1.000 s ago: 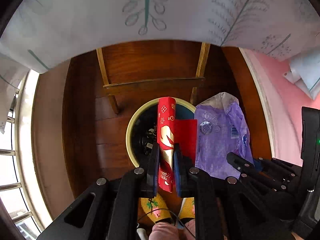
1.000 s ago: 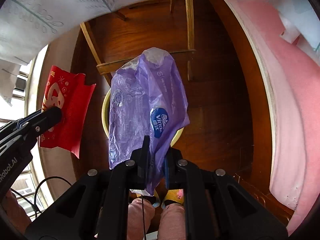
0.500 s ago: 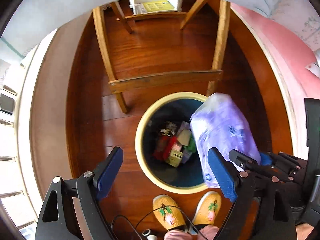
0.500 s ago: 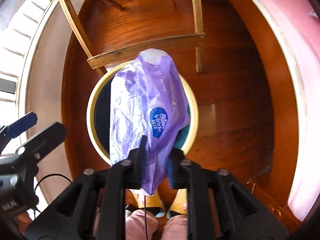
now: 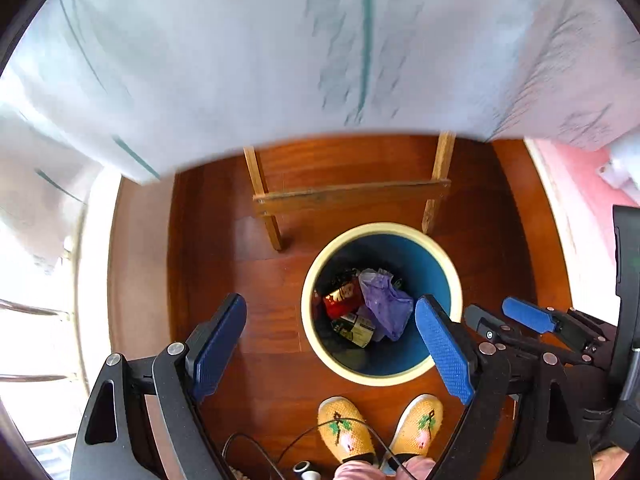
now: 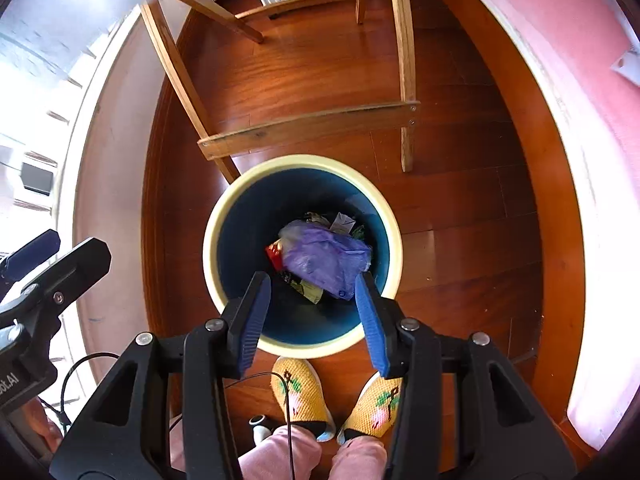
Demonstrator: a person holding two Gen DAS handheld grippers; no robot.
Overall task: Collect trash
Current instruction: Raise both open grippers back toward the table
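Wooden floor (image 6: 460, 128) fills the scene, dark red-brown boards, with a pale patterned cloth (image 5: 280, 60) hanging over the top of the left view — blurred, so its print cannot be read. Pink bedding (image 6: 592, 160) runs down the right edge. A light wooden frame (image 6: 308, 128) of legs and a crossbar stands just behind the bin.

And there is the bin (image 6: 212, 240) — round, cream rim, deep blue inside, sitting on the floor right in front of the person's yellow knitted slippers (image 6: 300, 392), which carry a pink-and-green flower pattern. Pink trouser legs (image 6: 280, 456) show at the bottom edge.

Inside the bin, the purple plastic bag (image 6: 324, 260) lies crumpled on top of the heap, a small blue round logo near its lower edge, too small to read here. Beside it on the left, the red packet (image 5: 340, 300) with gold marks, partly tucked under the purple bag. Under them are darker scraps and a pale green-printed carton, lettering illegible.

Right gripper (image 6: 312, 320) hangs above the bin's near rim; its jaws have just been opening and stand apart with nothing between them. Left gripper (image 5: 332, 344) hovers over the floor and the bin's left side, jaws spread wide, empty. On the left gripper's body, seen from the right camera, part of a word ending "ot.AI" shows.
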